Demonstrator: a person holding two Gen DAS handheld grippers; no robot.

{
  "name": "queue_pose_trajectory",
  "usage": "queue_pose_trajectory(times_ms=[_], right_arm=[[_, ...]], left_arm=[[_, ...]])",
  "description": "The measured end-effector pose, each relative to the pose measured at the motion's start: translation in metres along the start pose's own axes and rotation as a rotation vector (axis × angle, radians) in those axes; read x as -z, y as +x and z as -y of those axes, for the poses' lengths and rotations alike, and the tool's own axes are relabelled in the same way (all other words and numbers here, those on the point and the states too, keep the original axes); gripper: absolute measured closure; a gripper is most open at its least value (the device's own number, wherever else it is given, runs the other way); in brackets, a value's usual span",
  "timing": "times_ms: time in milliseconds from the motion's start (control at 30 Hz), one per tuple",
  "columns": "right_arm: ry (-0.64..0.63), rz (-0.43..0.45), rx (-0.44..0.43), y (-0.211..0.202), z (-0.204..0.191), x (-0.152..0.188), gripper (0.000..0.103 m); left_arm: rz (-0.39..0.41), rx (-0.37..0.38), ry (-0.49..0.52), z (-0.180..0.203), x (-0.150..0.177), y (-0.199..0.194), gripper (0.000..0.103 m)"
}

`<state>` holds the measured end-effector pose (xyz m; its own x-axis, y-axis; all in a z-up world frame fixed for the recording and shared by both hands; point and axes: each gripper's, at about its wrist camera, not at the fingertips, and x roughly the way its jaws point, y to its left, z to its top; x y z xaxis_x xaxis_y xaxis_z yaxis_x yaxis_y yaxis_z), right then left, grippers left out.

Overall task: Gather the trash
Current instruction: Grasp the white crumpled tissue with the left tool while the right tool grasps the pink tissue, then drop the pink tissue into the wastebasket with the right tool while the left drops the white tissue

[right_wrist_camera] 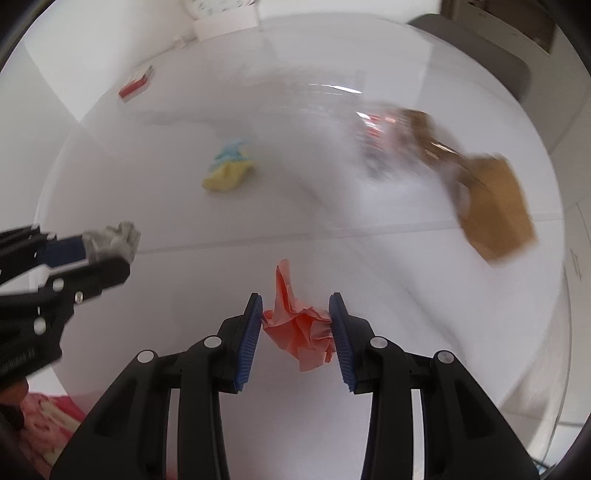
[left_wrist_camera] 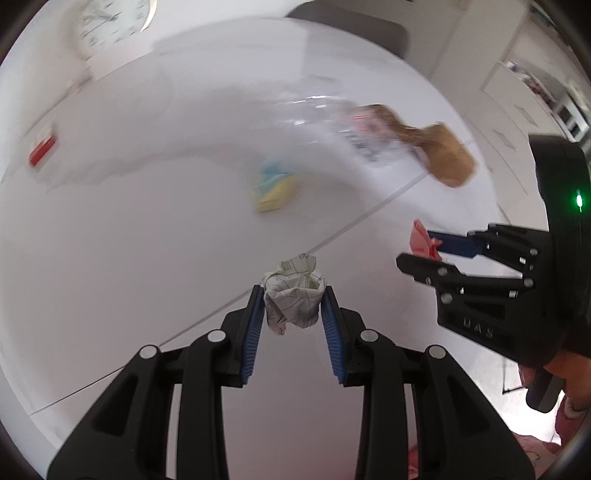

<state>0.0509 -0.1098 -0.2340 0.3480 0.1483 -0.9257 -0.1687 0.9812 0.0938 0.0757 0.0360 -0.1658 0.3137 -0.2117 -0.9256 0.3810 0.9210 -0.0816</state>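
My left gripper [left_wrist_camera: 293, 295] is shut on a crumpled white printed paper ball [left_wrist_camera: 293, 299] and holds it above the white table [left_wrist_camera: 129, 240]. It also shows in the right wrist view [right_wrist_camera: 110, 240] at the left. My right gripper [right_wrist_camera: 295, 310] is shut on a crumpled pink paper [right_wrist_camera: 301, 328]; it shows in the left wrist view [left_wrist_camera: 424, 247] at the right. A yellow and blue crumpled wrapper [right_wrist_camera: 227, 166] lies on the table further ahead, also in the left wrist view [left_wrist_camera: 275, 186].
A clear plastic container [right_wrist_camera: 376, 147] with printed trash inside and a brown paper bag [right_wrist_camera: 495, 210] stand blurred at the far right. A red and white small box [right_wrist_camera: 136, 85] lies at the far left. A clock [left_wrist_camera: 110, 22] leans on the wall.
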Motion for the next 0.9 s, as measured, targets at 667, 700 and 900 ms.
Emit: queue_pose_trajectory(times_ms=[667,700,900], right_arm=[[0.484,0.001,0.147,-0.089,0.135,0.193,0.065],[0.503,-0.003,0.152,-0.089,0.141,0.2,0.065],[0.547,-0.008,0.133,-0.08,0.155,0.221,0.057]], left_arm=[[-0.045,0.219,0.479,0.213,0.024,0.003,0.072],[-0.049,0.224,0.5,0.222,0.026,0.003,0.072],[-0.069,0.234,0.572,0.256,0.034,0.007,0.072]])
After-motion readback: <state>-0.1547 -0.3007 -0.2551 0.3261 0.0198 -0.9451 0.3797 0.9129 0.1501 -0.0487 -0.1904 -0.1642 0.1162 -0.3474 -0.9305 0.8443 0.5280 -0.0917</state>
